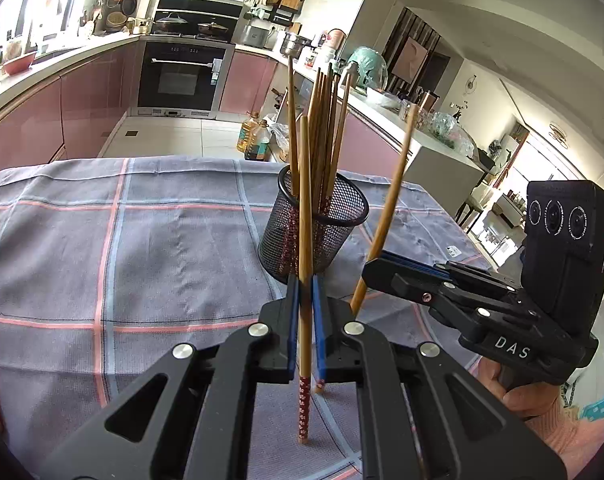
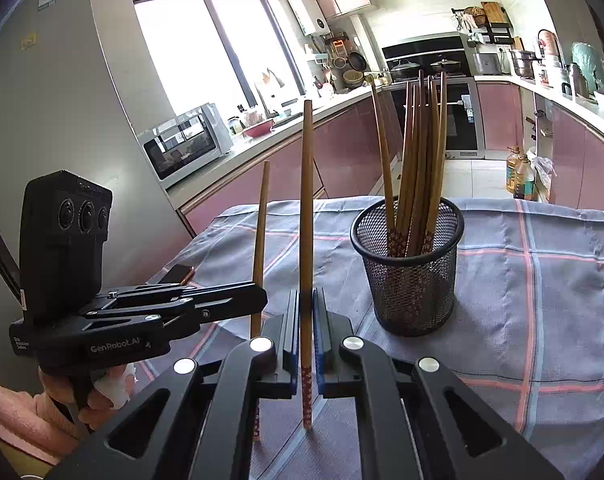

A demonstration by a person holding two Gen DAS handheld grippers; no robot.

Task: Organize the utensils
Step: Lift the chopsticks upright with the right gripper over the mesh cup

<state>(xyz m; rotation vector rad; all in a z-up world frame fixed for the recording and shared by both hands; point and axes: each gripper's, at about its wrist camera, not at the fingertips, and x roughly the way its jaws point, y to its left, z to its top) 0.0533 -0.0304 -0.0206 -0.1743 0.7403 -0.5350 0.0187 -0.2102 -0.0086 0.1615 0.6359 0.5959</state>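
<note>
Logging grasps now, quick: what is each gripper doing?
Left gripper: shut on a chopstick, held upright.
Right gripper: shut on another chopstick, also upright.

Both grippers (image 1: pixel 305 292) (image 2: pixel 305 304) clamped, side by side.

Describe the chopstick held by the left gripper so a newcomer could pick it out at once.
Start at the checked cloth and find the black mesh cup full of chopsticks. Nearer the camera, the left gripper clamps one chopstick upright, its red patterned end pointing down towards the cloth. Unlike the leaning chopstick in the right gripper, it stands almost vertical.
</note>
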